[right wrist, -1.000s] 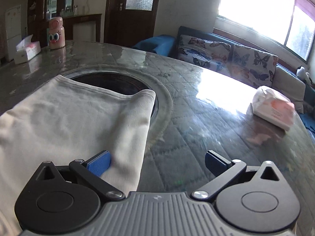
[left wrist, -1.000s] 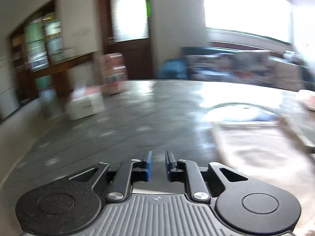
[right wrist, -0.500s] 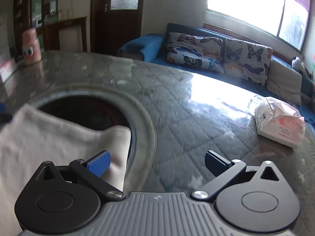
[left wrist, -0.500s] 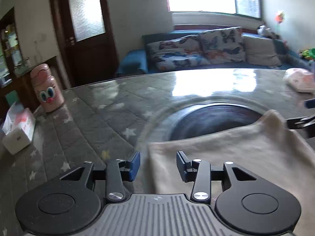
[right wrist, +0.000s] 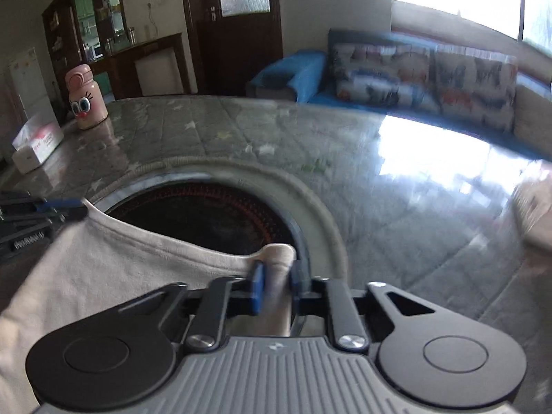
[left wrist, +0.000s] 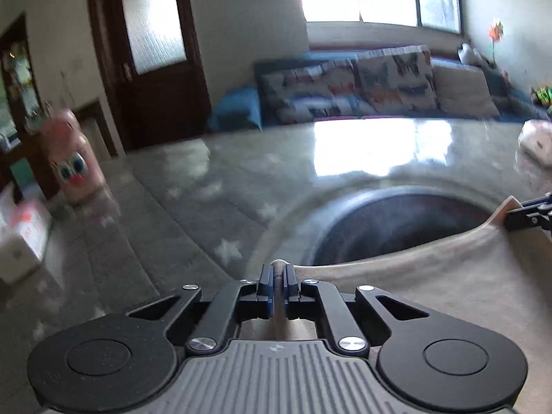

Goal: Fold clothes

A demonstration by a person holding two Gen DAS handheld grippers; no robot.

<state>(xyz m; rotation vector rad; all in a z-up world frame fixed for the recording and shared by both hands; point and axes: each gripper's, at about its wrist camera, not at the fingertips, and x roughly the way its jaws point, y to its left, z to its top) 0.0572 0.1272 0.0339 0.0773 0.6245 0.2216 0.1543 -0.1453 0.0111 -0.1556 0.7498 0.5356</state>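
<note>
A cream garment (left wrist: 431,286) lies on the glass-topped table (left wrist: 207,207), its far edge over a dark round recess (left wrist: 396,227). My left gripper (left wrist: 277,272) is shut on the garment's left far corner, with a fold of cloth poking up between the pads. In the right wrist view the same garment (right wrist: 120,269) stretches to the left. My right gripper (right wrist: 277,270) is closing, and the right far corner sits pinched between its blue pads. Each gripper shows in the other's view: the right one (left wrist: 528,207) at the right edge, the left one (right wrist: 65,207) at the left edge.
A pink cartoon-faced bottle (right wrist: 86,101) and a tissue box (right wrist: 36,145) stand at the table's far left. A white packet (left wrist: 538,138) lies at the far right. The recess (right wrist: 207,214) sits just beyond the garment. A sofa (right wrist: 414,72) and door are behind.
Both grippers moved to the garment's far corners and closed on them. The right jaws went from wide open to pinching cloth. The left swung right from bare table to the corner.
</note>
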